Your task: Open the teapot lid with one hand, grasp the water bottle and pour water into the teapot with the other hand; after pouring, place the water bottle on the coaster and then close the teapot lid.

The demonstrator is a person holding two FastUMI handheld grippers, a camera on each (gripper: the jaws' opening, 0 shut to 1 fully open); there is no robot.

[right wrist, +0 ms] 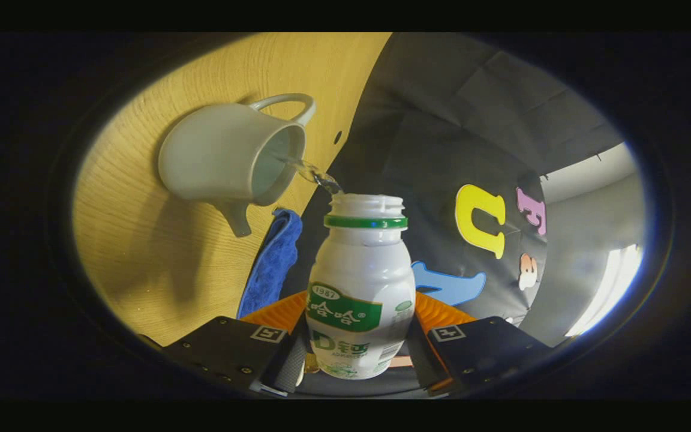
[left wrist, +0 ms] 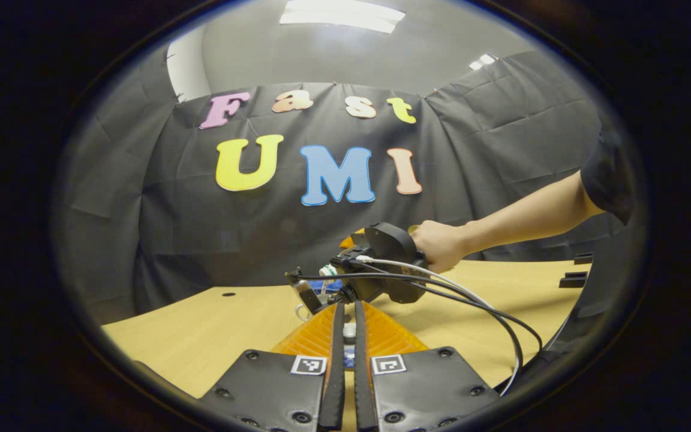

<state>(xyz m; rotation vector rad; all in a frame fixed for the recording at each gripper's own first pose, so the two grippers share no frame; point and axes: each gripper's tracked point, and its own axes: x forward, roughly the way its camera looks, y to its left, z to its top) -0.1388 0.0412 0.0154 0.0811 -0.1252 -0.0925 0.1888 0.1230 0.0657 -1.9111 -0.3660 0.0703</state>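
**Pour under way: keep the stream inside the teapot's mouth**

My right hand-held gripper (right wrist: 357, 360) is clamped on the water bottle (right wrist: 360, 288), one finger on each side of its lower body. The bottle is tipped over: its long axis runs from the base between my fingers out to the open neck, and the neck points toward the teapot (right wrist: 231, 157), just short of its rim. A thin stream of water (right wrist: 312, 174) leaves the bottle's mouth and crosses the small gap into the teapot's open top. The teapot stands on the desk (right wrist: 159, 264), handle on the side away from the spout, with a blue cloth (right wrist: 273, 258) just beside it, on its spout side.

My left hand-held gripper (left wrist: 349, 327) has its fingers nearly together on a small pale thing; I take that for the lid's knob, though I cannot tell for sure. In its view the other hand (left wrist: 441, 246) holds the right gripper beyond my fingers.

What could go wrong, as I judge it: the stream is narrow and enters near the teapot's rim, so a small roll of my wrist could send water down the outside wall onto the desk. Tipping further could make the flow surge and overshoot. A wet bottle might also slip in my grip.
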